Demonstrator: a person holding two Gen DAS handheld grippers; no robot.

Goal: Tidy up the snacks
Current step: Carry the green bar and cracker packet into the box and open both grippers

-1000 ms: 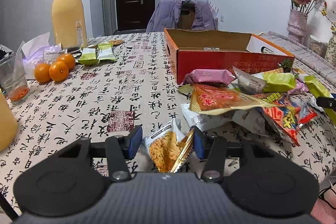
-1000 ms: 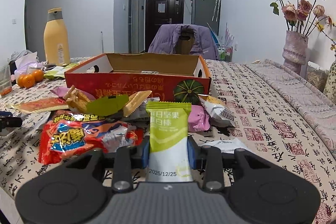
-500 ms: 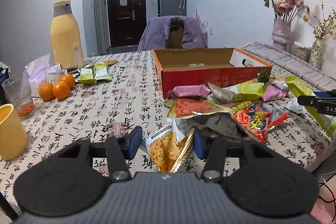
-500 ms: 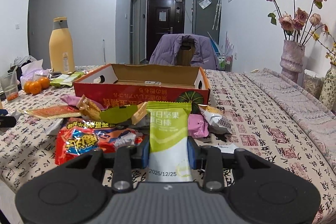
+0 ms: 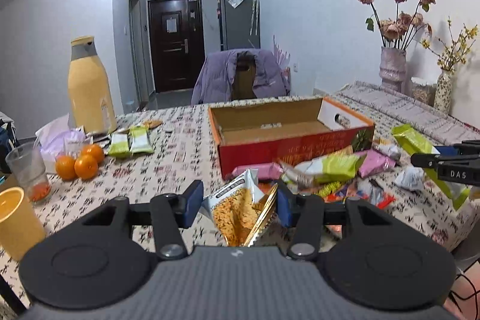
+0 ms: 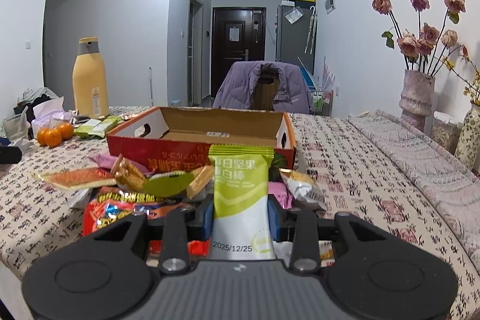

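Both grippers lifted, snack pile (image 6: 126,194) before red box (image 6: 180,152), oranges (image 5: 81,162) aside

Yellow cup (image 5: 16,218) — cut by the left edge (contents unseen); tablecloth (image 5: 168,158) print blurred.

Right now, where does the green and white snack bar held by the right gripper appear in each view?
Left wrist view: green and white snack bar at far right edge, in the right gripper.
Right wrist view: bottom centre, upright between the pads.
Shared landmark: red cardboard box.
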